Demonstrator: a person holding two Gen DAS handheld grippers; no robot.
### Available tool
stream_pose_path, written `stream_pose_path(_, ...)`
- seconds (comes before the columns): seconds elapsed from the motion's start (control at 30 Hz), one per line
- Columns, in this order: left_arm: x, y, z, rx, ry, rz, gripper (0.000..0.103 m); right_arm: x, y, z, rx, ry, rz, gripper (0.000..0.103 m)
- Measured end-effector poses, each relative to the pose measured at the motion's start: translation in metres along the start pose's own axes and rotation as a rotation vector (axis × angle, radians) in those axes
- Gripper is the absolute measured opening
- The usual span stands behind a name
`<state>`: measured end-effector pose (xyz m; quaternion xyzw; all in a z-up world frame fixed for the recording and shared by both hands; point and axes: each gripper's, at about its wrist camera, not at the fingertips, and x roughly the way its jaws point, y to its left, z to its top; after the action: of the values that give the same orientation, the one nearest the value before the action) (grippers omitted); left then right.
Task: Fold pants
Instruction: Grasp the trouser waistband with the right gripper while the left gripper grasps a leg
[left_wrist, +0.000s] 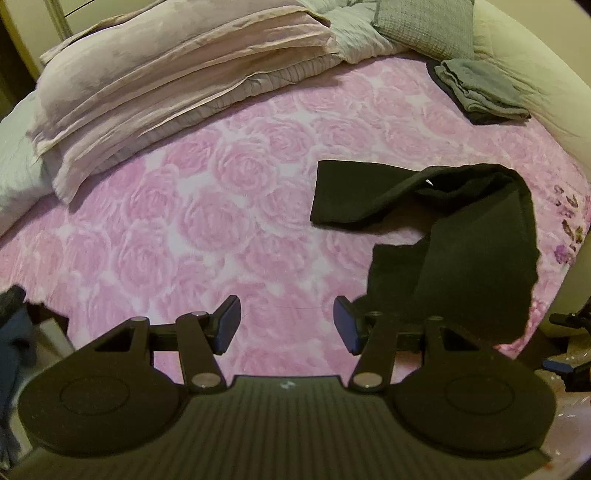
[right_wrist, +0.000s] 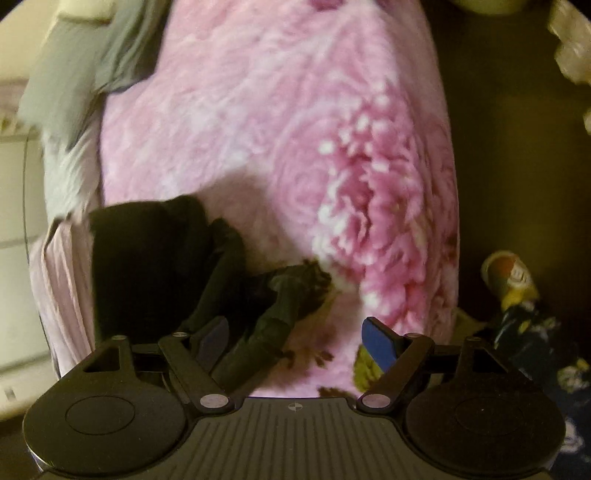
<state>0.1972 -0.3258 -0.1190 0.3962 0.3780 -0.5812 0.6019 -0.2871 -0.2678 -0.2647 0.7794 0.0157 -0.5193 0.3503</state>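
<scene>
Black pants (left_wrist: 461, 236) lie crumpled on the pink rose-patterned bedspread (left_wrist: 221, 221), bent into an arch with one leg end flat at the left and the other running toward the bed's near edge. My left gripper (left_wrist: 286, 325) hovers open above the bedspread, just left of the near leg end, with nothing between its fingers. In the right wrist view the pants (right_wrist: 155, 266) bunch at the lower left. My right gripper (right_wrist: 295, 345) is open; its left finger (right_wrist: 214, 343) sits against the dark cloth, and its right finger (right_wrist: 378, 345) is over pink bedspread (right_wrist: 258, 129).
Folded pink and grey bedding (left_wrist: 166, 85) is piled at the bed's far left. A grey cushion (left_wrist: 424, 26) and a folded grey garment (left_wrist: 480, 88) lie at the far right. Grey cloth (right_wrist: 85, 70) shows upper left in the right wrist view, and a colourful toy (right_wrist: 513, 280) stands beside the bed.
</scene>
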Motion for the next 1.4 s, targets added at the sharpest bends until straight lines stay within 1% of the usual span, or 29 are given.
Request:
stream_pose_path(0.17,0.026,0.003,0.022,0.035,0.016,-0.023,0.052,0.013,-0.004,-0.003,0.061,-0.008,-0.027,0.077)
stream_pose_path(0.3,0.042,0.001,0.032,0.05,0.027,-0.038,0.053,0.025,-0.006,-0.006,0.106,-0.006,-0.037,0.077)
stream_pose_path(0.4,0.055,0.0,0.04,0.069,0.035,-0.057,0.054,0.04,-0.006,-0.006,0.135,0.012,-0.036,0.077)
stream_pose_path(0.47,0.062,-0.001,0.046,0.076,0.034,-0.066,0.056,0.055,-0.006,-0.007,0.159,0.041,-0.024,0.077)
stream_pose_path(0.57,0.075,-0.006,0.054,0.121,0.018,-0.081,0.062,0.077,-0.01,-0.008,0.247,0.08,0.011,0.076)
stream_pose_path(0.6,0.082,-0.01,0.058,0.144,0.012,-0.091,0.064,0.082,-0.011,-0.009,0.278,0.083,0.035,0.07)
stream_pose_path(0.63,0.088,-0.014,0.061,0.169,0.008,-0.101,0.064,0.085,-0.011,-0.01,0.291,0.079,0.054,0.042)
stream_pose_path(0.67,0.095,-0.019,0.064,0.197,0.004,-0.114,0.064,0.086,-0.01,-0.01,0.29,0.075,0.064,0.019)
stream_pose_path(0.73,0.113,-0.033,0.07,0.283,-0.018,-0.161,0.066,0.083,-0.008,-0.008,0.281,0.063,0.069,0.017)
stream_pose_path(0.83,0.147,-0.063,0.078,0.449,-0.053,-0.215,0.067,0.075,-0.008,-0.007,0.283,0.04,0.095,0.016)
stream_pose_path(0.93,0.184,-0.101,0.084,0.59,-0.087,-0.268,0.067,0.073,-0.012,-0.007,0.306,0.026,0.102,0.016)
stream_pose_path(1.0,0.208,-0.126,0.087,0.652,-0.108,-0.302,0.067,0.073,-0.015,-0.008,0.321,0.018,0.103,0.016)
stream_pose_path(1.07,0.232,-0.146,0.089,0.687,-0.116,-0.339,0.067,0.071,-0.017,-0.008,0.33,-0.001,0.116,0.016)
stream_pose_path(1.1,0.241,-0.153,0.089,0.695,-0.116,-0.345,0.065,0.069,-0.018,-0.008,0.333,-0.009,0.123,0.015)
stream_pose_path(1.13,0.249,-0.159,0.088,0.701,-0.121,-0.363,0.06,0.068,-0.017,-0.007,0.327,-0.011,0.131,0.011)
stream_pose_path(1.17,0.256,-0.164,0.087,0.712,-0.125,-0.384,0.052,0.068,-0.016,-0.006,0.319,-0.011,0.138,0.01)
stream_pose_path(1.2,0.263,-0.168,0.086,0.73,-0.121,-0.378,0.027,0.068,-0.015,-0.005,0.316,-0.01,0.14,0.01)
stream_pose_path(1.23,0.267,-0.169,0.085,0.741,-0.119,-0.359,0.005,0.068,-0.014,-0.004,0.312,-0.011,0.141,0.009)
stream_pose_path(1.27,0.268,-0.168,0.086,0.743,-0.122,-0.346,0.006,0.069,-0.012,-0.004,0.302,-0.019,0.138,0.005)
stream_pose_path(1.3,0.264,-0.162,0.089,0.723,-0.14,-0.343,0.006,0.067,-0.008,-0.004,0.281,-0.037,0.129,0.004)
stream_pose_path(1.4,0.229,-0.128,0.107,0.598,-0.212,-0.322,0.006,0.054,0.013,-0.003,0.181,-0.103,0.12,0.002)
